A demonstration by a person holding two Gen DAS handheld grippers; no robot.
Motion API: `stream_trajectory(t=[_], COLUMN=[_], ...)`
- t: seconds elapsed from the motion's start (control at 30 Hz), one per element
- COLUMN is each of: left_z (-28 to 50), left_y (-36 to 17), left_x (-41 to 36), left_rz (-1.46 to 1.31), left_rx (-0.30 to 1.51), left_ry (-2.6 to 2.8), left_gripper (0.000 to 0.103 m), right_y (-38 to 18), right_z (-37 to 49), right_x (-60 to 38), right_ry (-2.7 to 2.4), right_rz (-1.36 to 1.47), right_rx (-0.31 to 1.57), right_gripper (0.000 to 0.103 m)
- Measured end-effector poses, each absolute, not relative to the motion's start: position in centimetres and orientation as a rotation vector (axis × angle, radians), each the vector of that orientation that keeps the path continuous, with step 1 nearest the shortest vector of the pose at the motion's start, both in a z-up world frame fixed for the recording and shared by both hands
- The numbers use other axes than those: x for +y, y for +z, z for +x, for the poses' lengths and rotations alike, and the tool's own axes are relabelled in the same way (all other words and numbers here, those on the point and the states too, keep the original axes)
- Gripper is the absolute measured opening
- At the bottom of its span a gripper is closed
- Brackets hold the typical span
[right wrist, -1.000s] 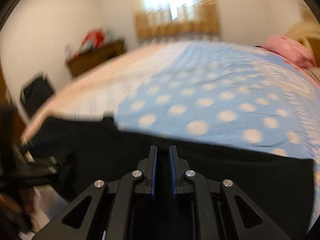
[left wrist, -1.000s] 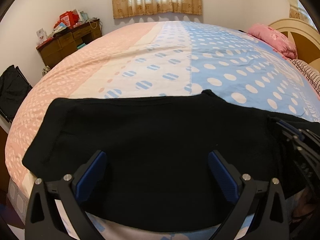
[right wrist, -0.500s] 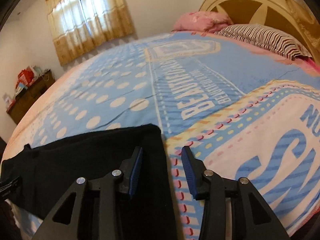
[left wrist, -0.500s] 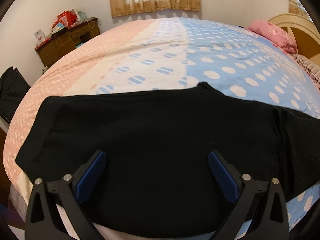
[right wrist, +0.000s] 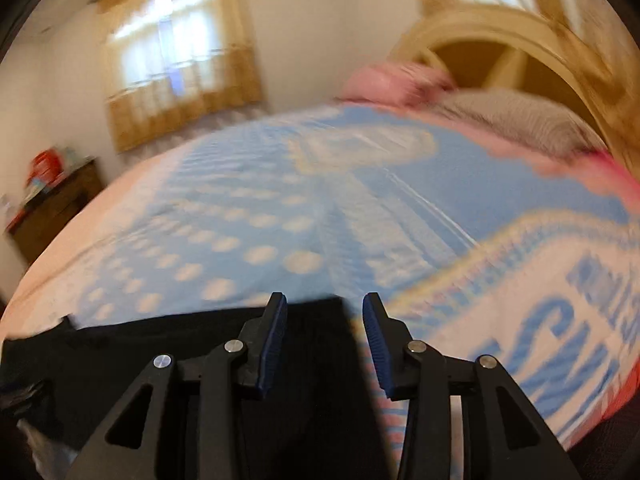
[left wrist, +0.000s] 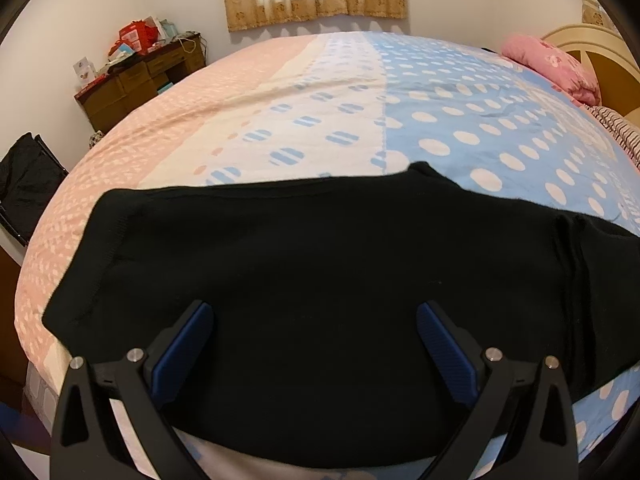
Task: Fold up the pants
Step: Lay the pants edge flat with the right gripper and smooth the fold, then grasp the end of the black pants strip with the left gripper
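Lining the opening, empty right gripper [right wrist: 325, 316] squarely over the black pants [left wrist: 320, 280] edge below suits the wide, empty left gripper [left wrist: 314, 326].

Black pants [left wrist: 320, 264]. Soft, dark cloth, laid flat across the near edge of the bed [left wrist: 360, 120], long way from left to right. Left end cut straight, with a stitched hem along it, resting on the pink part of the cover. Top edge nearly straight, with one small bump poking up near the middle. A few long creases running down the cloth toward the right side. Near edge hanging a little over the side of the bed. In the blurry right view, the right end [right wrist: 312, 352] squared off, lying on the blue and white cover.
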State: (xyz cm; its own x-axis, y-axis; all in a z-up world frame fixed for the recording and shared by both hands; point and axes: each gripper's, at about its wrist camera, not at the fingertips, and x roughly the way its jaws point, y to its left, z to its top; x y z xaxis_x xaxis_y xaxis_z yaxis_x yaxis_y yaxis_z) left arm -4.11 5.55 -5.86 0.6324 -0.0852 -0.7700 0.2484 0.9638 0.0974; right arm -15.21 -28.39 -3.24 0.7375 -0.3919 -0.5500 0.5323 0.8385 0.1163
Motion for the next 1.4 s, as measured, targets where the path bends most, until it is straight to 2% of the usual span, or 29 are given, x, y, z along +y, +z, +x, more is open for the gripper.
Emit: stream_trajectory(t=[0.2, 0.4, 0.53, 0.73, 1.07, 1.2, 1.4], left_z=[-3.9, -3.0, -1.9, -1.3, -1.8, -0.8, -0.9], left_y=[-5.0, -3.6, -4.0, -5.4, -4.1, -5.7, -5.7], left_x=[7.3, 13.8, 17.3, 16.2, 17.7, 18.3, 18.0], left_rz=[0.156, -0.016, -0.086, 0.003, -0.054, -0.154, -0.154], left_rx=[0.819, 0.768, 0.792, 0.797, 0.76, 0.86, 0.841], left_ry=[-0.125, 0.08, 0.252, 0.324, 0.376, 0.309, 0.299], left_gripper=[0.103, 0.103, 0.087, 0.09, 0.091, 0.092, 0.091], right_y=[-4.3, -5.3, -5.6, -5.9, -6.2, -6.4, -6.4], right_z=[-12.3, -11.6, -11.4, -11.6, -11.4, -11.4, -11.4], right_x=[-20.4, -16.6, -17.5, -19.4, -19.1, -19.6, -19.9], right_ry=[-0.208, -0.108, -0.13, -0.162, -0.154, -0.164, -0.172], right_rz=[0.19, 0.095, 0.134, 0.239, 0.238, 0.262, 0.289], right_rx=[0.592, 0.616, 0.634, 0.66, 0.665, 0.674, 0.667], right_gripper=[0.043, 0.043, 0.043, 0.043, 0.043, 0.043, 0.043])
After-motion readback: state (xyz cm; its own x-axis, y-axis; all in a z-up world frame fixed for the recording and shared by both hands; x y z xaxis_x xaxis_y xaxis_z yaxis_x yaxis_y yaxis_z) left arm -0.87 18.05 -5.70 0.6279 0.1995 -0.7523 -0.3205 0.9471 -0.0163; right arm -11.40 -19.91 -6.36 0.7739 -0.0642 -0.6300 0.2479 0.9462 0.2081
